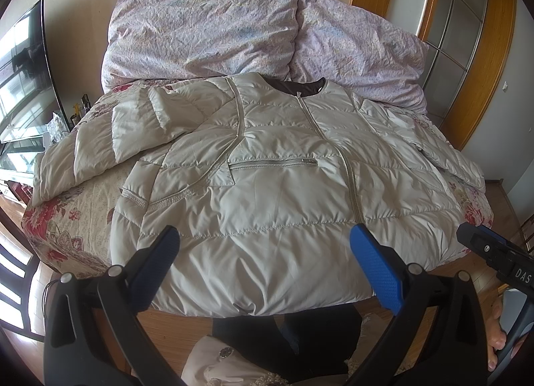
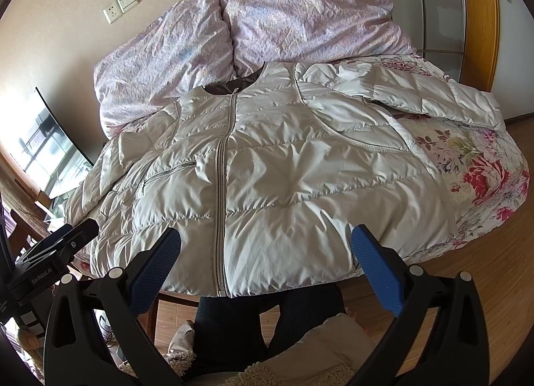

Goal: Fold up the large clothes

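Observation:
A cream quilted puffer jacket [image 1: 267, 172] lies face up on the bed, zipped, collar toward the pillows, hem hanging over the near edge. Its left sleeve [image 1: 100, 149] angles out to the left; the right sleeve [image 2: 434, 95] stretches out to the right. My left gripper [image 1: 263, 252] hovers open above the hem, nothing between its blue pads. In the right wrist view my right gripper [image 2: 265, 252] is open too, held over the jacket [image 2: 273, 165] near the hem and zipper. Neither touches the fabric.
Two lilac pillows [image 1: 207, 29] lean on the wall behind the collar. A floral bedspread [image 2: 484, 179] covers the bed. A television [image 1: 23, 79] stands at left, a wooden sliding door [image 1: 467, 35] at right. A person's dark-trousered legs [image 2: 253, 326] stand at the bed's foot.

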`<state>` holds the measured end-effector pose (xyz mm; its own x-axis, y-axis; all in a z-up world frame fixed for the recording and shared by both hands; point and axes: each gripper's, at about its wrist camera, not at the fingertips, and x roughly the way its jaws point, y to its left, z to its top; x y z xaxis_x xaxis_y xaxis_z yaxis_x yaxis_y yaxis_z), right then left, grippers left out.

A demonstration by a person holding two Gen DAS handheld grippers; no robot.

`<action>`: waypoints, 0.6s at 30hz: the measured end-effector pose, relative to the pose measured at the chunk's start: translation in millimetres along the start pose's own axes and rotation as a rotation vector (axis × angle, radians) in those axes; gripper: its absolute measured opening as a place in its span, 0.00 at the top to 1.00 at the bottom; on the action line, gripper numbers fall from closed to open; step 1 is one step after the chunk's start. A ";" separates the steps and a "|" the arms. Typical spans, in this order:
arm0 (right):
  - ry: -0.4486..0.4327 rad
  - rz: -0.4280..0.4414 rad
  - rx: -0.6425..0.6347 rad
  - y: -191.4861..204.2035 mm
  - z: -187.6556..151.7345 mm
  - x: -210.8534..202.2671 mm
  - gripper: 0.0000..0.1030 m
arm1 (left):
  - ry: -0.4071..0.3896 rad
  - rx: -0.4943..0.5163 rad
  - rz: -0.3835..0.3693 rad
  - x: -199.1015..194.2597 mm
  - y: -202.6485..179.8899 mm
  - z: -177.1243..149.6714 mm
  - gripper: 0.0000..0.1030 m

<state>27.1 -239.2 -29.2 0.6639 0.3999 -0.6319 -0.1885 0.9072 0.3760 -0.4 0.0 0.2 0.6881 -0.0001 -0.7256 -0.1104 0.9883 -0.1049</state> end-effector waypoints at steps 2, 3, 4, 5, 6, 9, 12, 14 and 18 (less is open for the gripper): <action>0.000 0.000 0.001 0.5 0.2 0.1 0.01 | 0.000 0.000 0.000 -0.1 -0.1 0.0 0.02; 0.002 0.000 0.001 -0.1 0.0 0.5 0.01 | 0.000 0.001 0.000 0.0 0.0 0.0 0.02; 0.003 0.000 0.003 -0.9 0.3 0.9 0.01 | 0.000 0.001 0.000 -0.1 -0.1 0.0 0.02; 0.002 -0.001 0.002 -0.8 1.5 0.9 0.01 | 0.000 0.000 0.000 0.0 0.0 0.0 0.02; 0.002 -0.001 0.001 -1.2 1.3 1.1 0.01 | 0.000 0.000 0.000 0.0 0.1 0.0 0.02; 0.002 -0.001 0.002 -1.4 1.1 1.3 0.01 | 0.002 0.000 0.000 0.0 0.0 0.0 0.02; 0.004 -0.003 0.009 -5.0 2.2 4.6 0.01 | 0.002 0.000 0.002 1.3 -0.4 -4.3 0.02; 0.005 -0.005 0.016 -8.0 3.1 7.4 0.01 | 0.004 -0.002 0.002 6.0 3.2 -3.0 0.02; 0.005 -0.017 0.041 -16.6 7.9 14.5 0.01 | 0.011 -0.002 0.010 15.4 6.7 2.1 0.02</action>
<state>45.5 -249.5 -39.2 0.6633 0.3855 -0.6414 -0.1480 0.9077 0.3926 11.0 6.9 -10.3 0.6794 0.0082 -0.7337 -0.1186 0.9880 -0.0988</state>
